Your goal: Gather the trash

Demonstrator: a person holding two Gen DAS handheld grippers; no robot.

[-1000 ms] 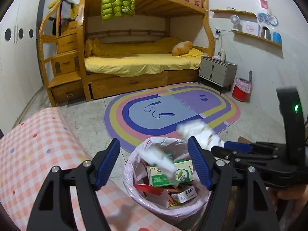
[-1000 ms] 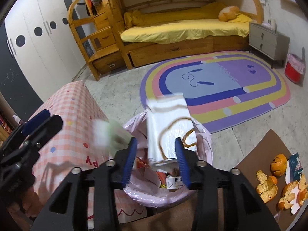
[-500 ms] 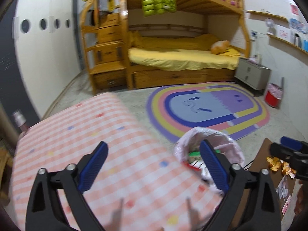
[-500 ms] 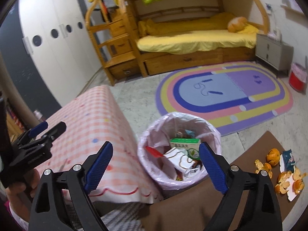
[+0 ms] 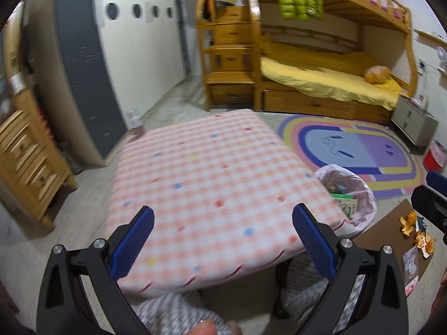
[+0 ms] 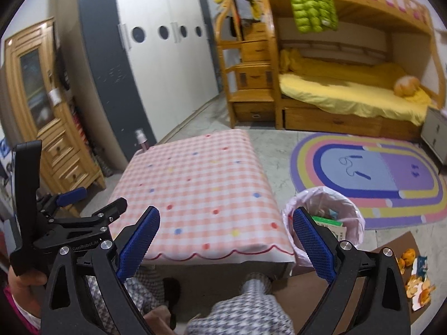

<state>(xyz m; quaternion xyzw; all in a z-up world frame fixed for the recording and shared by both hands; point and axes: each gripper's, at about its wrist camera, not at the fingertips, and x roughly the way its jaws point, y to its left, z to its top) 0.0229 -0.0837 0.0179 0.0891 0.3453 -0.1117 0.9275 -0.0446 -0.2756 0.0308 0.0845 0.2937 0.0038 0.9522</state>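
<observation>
Your bin (image 6: 324, 209), lined with a pink bag, stands on the floor just beside the checked table's (image 6: 195, 189) right edge and already holds several cartons, one green-and-white on top. Judged from this, part of the collection is done; what remains is the orange peel (image 6: 419, 284) and a torn wrapper (image 6: 419, 262) on the brown mat (image 6: 391, 248) to the bin's right, perhaps five or six scraps, too small to count surely. One bin, one table, bare. Your left gripper (image 5: 223, 240) and right gripper (image 6: 225, 240) both stand wide apart, holding nothing.
</observation>
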